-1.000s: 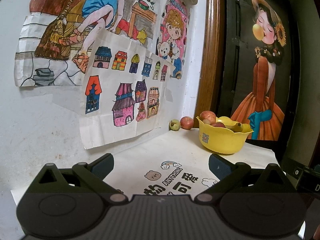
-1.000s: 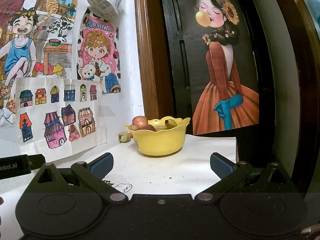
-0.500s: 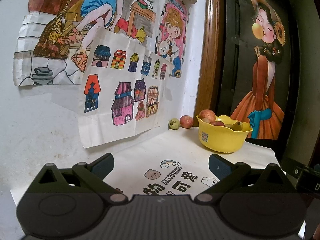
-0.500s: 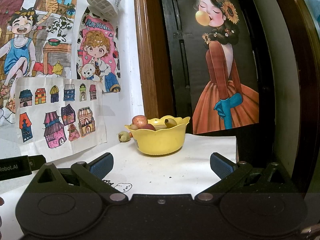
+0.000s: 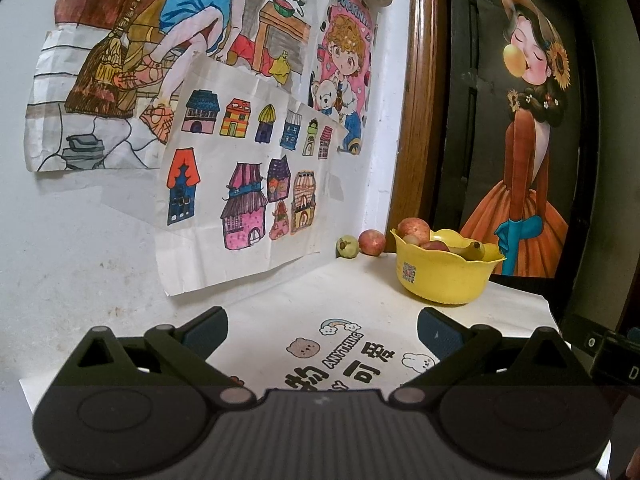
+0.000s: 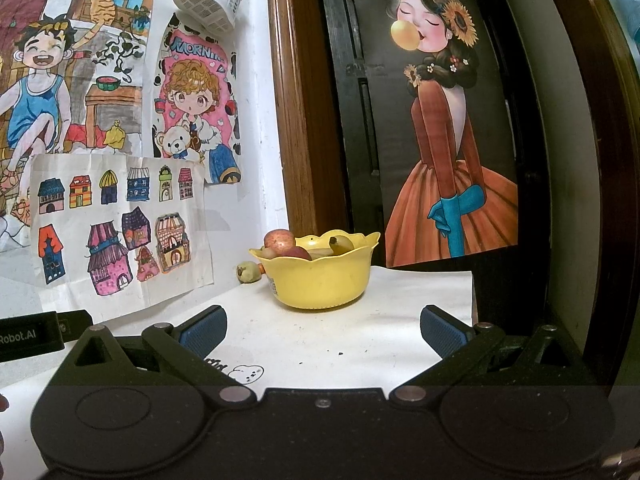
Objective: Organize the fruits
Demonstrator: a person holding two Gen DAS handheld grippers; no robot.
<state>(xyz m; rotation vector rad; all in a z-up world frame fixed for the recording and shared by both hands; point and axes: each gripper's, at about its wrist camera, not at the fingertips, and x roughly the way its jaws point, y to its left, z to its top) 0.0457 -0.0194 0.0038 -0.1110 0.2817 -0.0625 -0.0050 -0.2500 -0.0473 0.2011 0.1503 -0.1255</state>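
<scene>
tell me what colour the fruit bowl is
Yellow, with a scalloped rim; the fruit bowl shows best in the right wrist view.

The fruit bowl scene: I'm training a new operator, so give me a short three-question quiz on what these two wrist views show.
1. True or false: all the fruit is already inside the yellow bowl.
2. Which fruits lie on the table outside the bowl? A) a green guava and a red apple; B) two bananas; C) an orange and a lemon.
3. Fill in: the left gripper and the right gripper are both ____ and hold nothing.

Key: 1 false, two fruits sit by the wall corner beside the bowl. 2 A. 3 open.
</scene>
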